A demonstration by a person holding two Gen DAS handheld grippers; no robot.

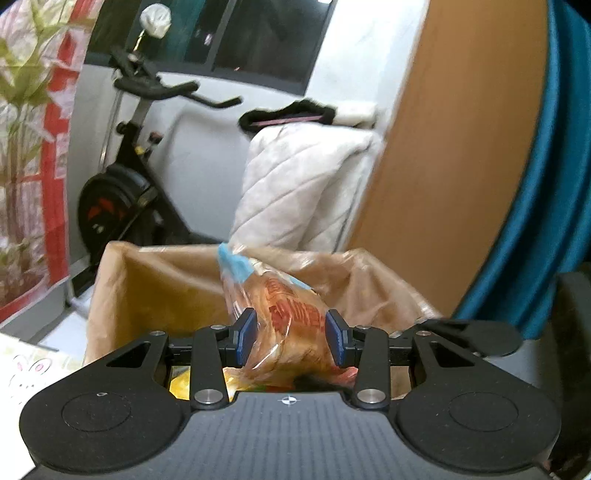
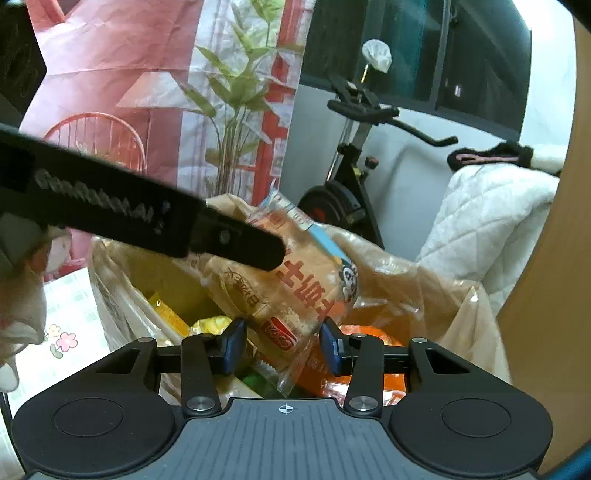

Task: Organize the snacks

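Both wrist views close above bag [image 1: 155,280].

A home room: exercise bike [image 1: 125,177], quilted blanket [image 1: 299,188] and curtain [image 2: 155,92] by the window [image 1: 240,33].

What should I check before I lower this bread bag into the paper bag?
1. Left gripper grip: fingers pressed on the bread bag. Ok.
2. Right gripper grip: its fingers flank the wrapper's lower end; real pinch or not, cannot tell.
3. Paper bag mouth: open beneath the load. Ok.
4. Space inside: yellow and orange packets already lie there; remaining room, cannot tell.
5. Right-hand bag wall: crumpled and slumping inward. Not ok.
6. Two grippers apart: the left one crosses close above the right in the right wrist view. Cannot tell.
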